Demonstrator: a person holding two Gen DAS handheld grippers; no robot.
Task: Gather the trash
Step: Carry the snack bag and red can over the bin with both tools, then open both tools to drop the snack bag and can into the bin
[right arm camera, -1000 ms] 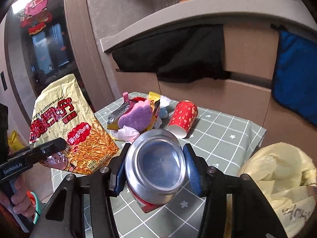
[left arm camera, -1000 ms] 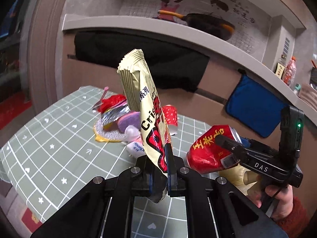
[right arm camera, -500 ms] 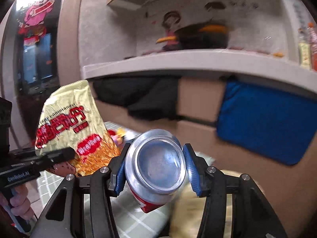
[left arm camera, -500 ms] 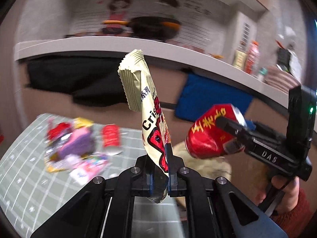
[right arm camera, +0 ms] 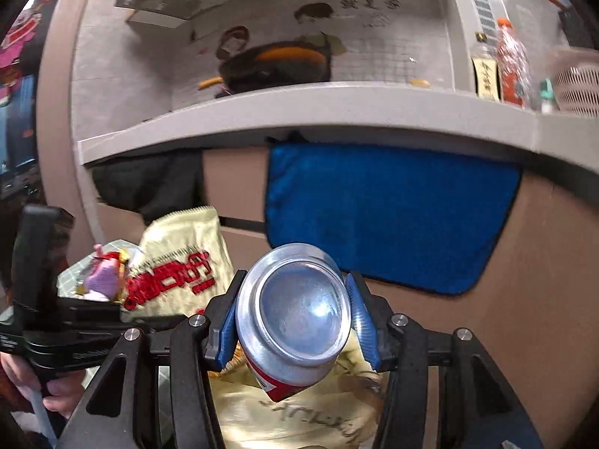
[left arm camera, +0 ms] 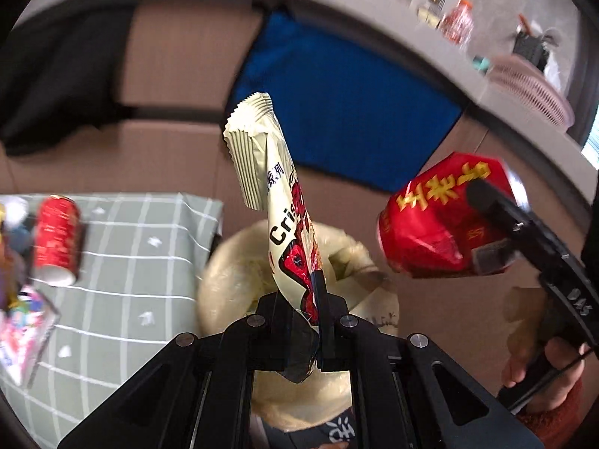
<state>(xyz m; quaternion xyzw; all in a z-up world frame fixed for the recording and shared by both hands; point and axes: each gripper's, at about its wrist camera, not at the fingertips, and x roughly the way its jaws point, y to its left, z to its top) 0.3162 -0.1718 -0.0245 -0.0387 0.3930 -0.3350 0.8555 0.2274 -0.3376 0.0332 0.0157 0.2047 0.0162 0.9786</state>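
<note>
My left gripper [left arm camera: 305, 321] is shut on a cream and red snack wrapper [left arm camera: 277, 202], which stands upright above the mouth of a pale yellow trash bag [left arm camera: 232, 262]. In the right wrist view the same snack wrapper [right arm camera: 176, 262] shows at the left, held by the left gripper [right arm camera: 157, 320]. My right gripper [right arm camera: 294, 312] is shut on a dented red drink can [right arm camera: 295, 307], its silver base toward the camera, over the trash bag [right arm camera: 299, 419]. The left wrist view shows that can [left arm camera: 438, 224] to the right of the wrapper, clamped by the right gripper [left arm camera: 483, 224].
A green checked table [left arm camera: 131, 247] lies to the left with a red paper cup [left arm camera: 56, 239] on its side and more wrappers [left arm camera: 18, 329]. A blue towel [right arm camera: 389, 217] and a black cloth [right arm camera: 149, 183] hang under a grey counter [right arm camera: 299, 104] that carries bottles [right arm camera: 511, 67].
Both grippers have swung from over the table to the right, over the yellow bag beside it. Each still holds its item, the wrapper and the can.
</note>
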